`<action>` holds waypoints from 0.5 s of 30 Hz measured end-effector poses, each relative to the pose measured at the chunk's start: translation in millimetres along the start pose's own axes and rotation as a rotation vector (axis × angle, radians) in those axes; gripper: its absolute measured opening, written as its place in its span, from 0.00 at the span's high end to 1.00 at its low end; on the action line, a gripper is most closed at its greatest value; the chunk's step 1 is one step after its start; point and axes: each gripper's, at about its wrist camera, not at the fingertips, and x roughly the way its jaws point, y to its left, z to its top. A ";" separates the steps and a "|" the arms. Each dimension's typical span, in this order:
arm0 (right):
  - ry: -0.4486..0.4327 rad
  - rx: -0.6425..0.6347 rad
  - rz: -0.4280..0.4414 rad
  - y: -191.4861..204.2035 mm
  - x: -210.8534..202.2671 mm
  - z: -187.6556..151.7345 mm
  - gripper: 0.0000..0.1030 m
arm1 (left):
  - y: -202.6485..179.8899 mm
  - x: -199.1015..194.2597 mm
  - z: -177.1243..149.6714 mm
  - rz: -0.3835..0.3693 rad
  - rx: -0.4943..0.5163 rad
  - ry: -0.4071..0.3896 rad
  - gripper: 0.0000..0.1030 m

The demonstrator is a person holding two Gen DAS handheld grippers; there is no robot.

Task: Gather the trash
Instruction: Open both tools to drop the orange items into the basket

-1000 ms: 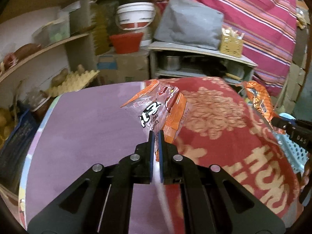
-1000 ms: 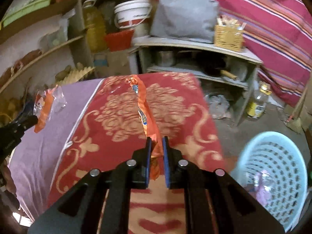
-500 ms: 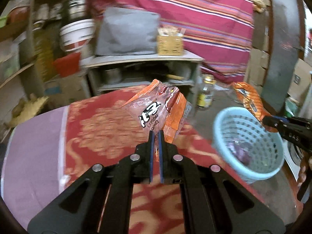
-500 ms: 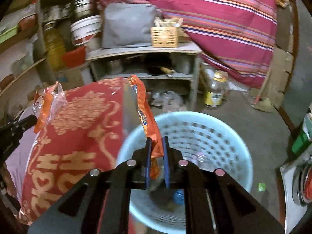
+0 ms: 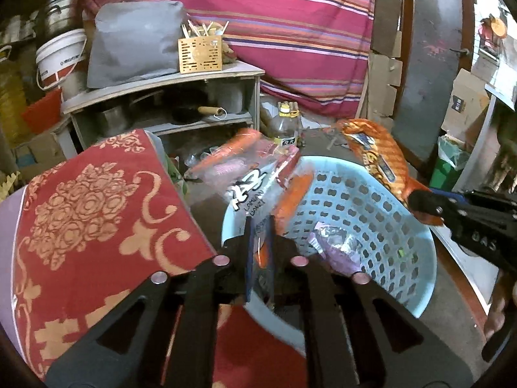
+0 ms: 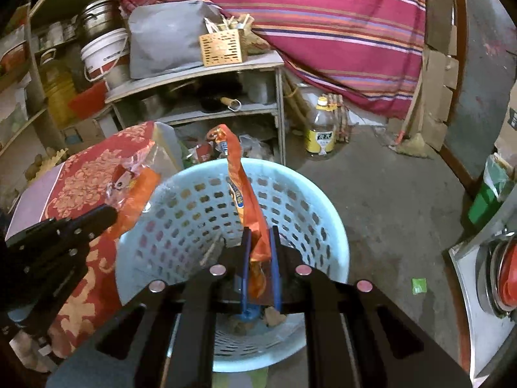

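Observation:
A light blue perforated basket [image 5: 371, 200] [image 6: 290, 194] stands on the floor beside the red-clothed table. My left gripper [image 5: 258, 223] sits over its rim with the jaws slightly parted; a clear-and-orange snack wrapper [image 5: 255, 177] still hangs between them, blurred. My right gripper [image 6: 260, 236] is over the basket, jaws slightly parted around a long orange wrapper [image 6: 245, 194] that stands up between them. The right gripper and its wrapper [image 5: 381, 158] also show in the left wrist view. Purple wrappers [image 5: 336, 242] lie inside the basket.
The table with red floral cloth [image 5: 90, 213] is at left. A grey shelf unit [image 6: 200, 97] with pots stands behind. An oil bottle [image 6: 323, 129] stands on the concrete floor. A striped curtain [image 6: 323, 16] hangs at the back.
Both grippers swung right from over the table to over the blue basket, carrying their wrappers. Both pairs of jaws have parted a little.

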 end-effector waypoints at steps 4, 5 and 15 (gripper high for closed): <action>0.005 0.000 -0.005 -2.3 -0.6 -0.3 0.89 | 0.6 1.0 4.9 0.005 -0.009 -0.016 0.66; 0.007 0.001 -0.005 -2.8 -0.2 -0.5 0.89 | 0.7 -0.5 5.9 0.011 -0.009 -0.025 0.57; 0.012 -0.001 0.023 7.9 0.4 0.4 0.88 | 36.6 -35.4 9.9 0.119 -0.077 -0.095 0.20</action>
